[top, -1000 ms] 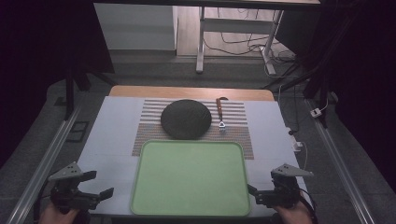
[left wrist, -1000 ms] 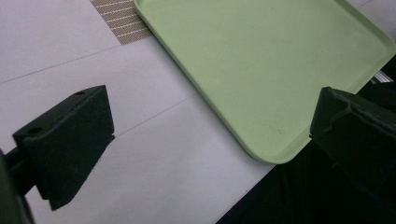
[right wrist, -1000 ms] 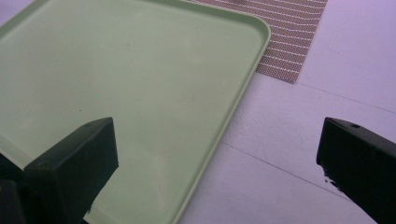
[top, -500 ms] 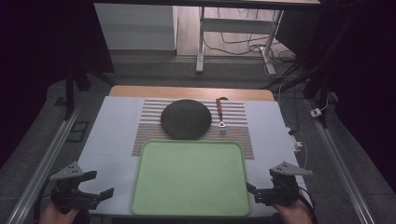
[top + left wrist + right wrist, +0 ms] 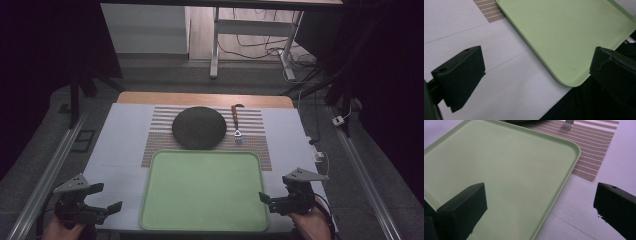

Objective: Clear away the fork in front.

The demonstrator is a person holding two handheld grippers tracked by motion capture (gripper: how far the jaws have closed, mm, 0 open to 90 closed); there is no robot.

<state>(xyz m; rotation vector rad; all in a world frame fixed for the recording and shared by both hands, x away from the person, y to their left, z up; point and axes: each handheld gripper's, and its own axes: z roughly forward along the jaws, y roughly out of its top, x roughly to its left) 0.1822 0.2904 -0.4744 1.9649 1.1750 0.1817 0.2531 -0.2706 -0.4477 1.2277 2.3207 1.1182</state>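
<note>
A light green tray (image 5: 202,192) lies empty at the near middle of the table, between my two grippers. Behind it a dark round plate (image 5: 199,127) rests on a striped placemat (image 5: 260,142), with a fork (image 5: 237,122) to the plate's right. My left gripper (image 5: 107,196) hovers open off the tray's near left corner (image 5: 574,32), with nothing between its fingers. Over the tray's near right corner (image 5: 499,165), my right gripper (image 5: 272,192) is open too and holds nothing. The fork's tines (image 5: 567,125) show at the top of the right gripper view.
White table surface (image 5: 120,145) lies on both sides of the tray and placemat (image 5: 594,145). The near table edge runs just beside the tray's corner (image 5: 564,85). Metal rails (image 5: 55,165) flank the table. A small white plug with cables (image 5: 319,155) sits at the right edge.
</note>
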